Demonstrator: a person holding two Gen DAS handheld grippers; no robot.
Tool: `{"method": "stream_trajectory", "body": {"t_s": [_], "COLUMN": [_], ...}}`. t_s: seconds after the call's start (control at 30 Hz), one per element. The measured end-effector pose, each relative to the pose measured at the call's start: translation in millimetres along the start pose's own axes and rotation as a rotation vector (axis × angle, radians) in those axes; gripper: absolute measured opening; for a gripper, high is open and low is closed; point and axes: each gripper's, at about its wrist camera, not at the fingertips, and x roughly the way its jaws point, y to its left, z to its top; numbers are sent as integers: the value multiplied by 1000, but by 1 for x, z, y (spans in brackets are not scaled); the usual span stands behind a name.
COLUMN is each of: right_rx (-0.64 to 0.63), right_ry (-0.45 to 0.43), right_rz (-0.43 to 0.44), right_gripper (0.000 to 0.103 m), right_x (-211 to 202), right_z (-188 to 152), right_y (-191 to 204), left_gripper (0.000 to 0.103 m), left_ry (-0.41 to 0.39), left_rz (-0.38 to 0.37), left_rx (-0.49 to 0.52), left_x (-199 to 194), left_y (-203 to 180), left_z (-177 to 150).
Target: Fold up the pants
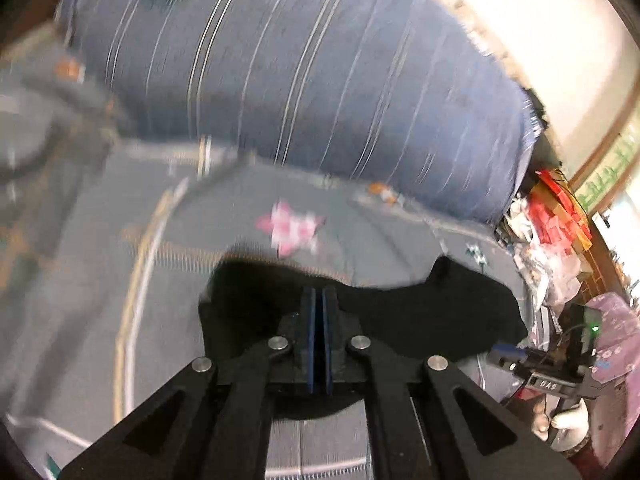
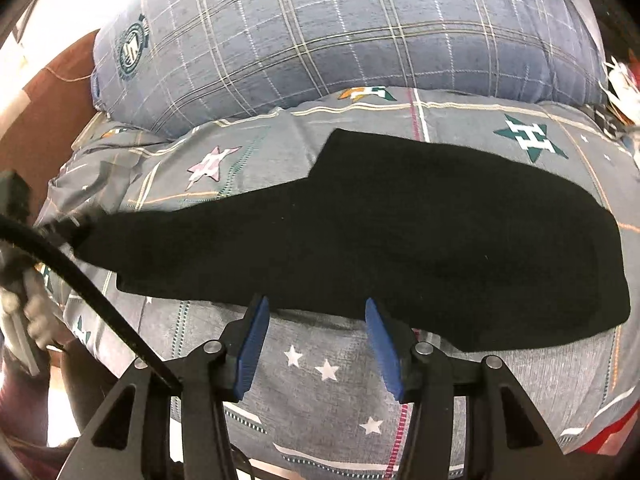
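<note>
We see the black pants (image 2: 360,232) lying flat on the bed's grey star-printed bedspread (image 2: 328,392), folded into a long dark shape that runs from the left edge of the right wrist frame to its lower right. In the left wrist frame, which is blurred, the same pants (image 1: 400,320) fill the lower middle. Our right hand-held gripper (image 2: 316,322) hangs at the near edge of the pants with its blue pads (image 2: 252,344) spread apart and nothing between them. Our left hand-held gripper (image 1: 319,304) has its pads pressed together over the dark cloth; whether any fabric is pinched between them we cannot tell. Beyond the pants, a blue plaid pillow (image 2: 340,32) lies across the top of the frame. At the right edge of the left wrist frame sits a cluttered heap of red and white things (image 1: 548,216).
</note>
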Motion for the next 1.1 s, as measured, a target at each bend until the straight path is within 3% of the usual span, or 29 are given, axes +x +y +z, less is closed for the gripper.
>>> {"method": "stream_trajectory", "body": {"t_s": [0.07,0.17,0.27,0.43,0.57,0.7,0.73,0.83,0.87,0.9,0.93,1.1], "right_rx": [15,36,54,68,80,106,103,84,76,68,63,148], "right_ry": [1,10,21,20,-20,-58,-70,-70,-57,-37,-14,79], "right_rz": [-3,2,4,10,-11,-10,-13,-7,4,16,25,18], "right_gripper": [55,56,58,60,60,60,61,61,61,61,61,61], "right_x": [0,2,6,7,0,-6,-6,9,17,27,39,111], "right_z": [-2,-6,-9,-4,2,24,33,63,71,79,88,135], "right_y": [-6,-13,-20,-23,-27,-36,-36,-28,-25,-21,-19,-37], "left_gripper": [3,3,3,3,11,44,46,44,38,17,10,10], "left_ry": [9,143,248,167,103,85,89,133,167,209,242,240], "left_rz": [63,186,203,162,142,113,134,206,221,211,197,195], "left_rx": [32,15,-81,-183,-160,-83,-73,-58,-57,-64,-74,-76], "left_x": [3,33,45,12,-7,3,13,38,46,53,57,52], "left_y": [0,23,54,67,55,28,23,19,20,21,23,22], "left_z": [-2,-32,-72,-79,-77,-69,-67,-71,-74,-80,-85,-89]}}
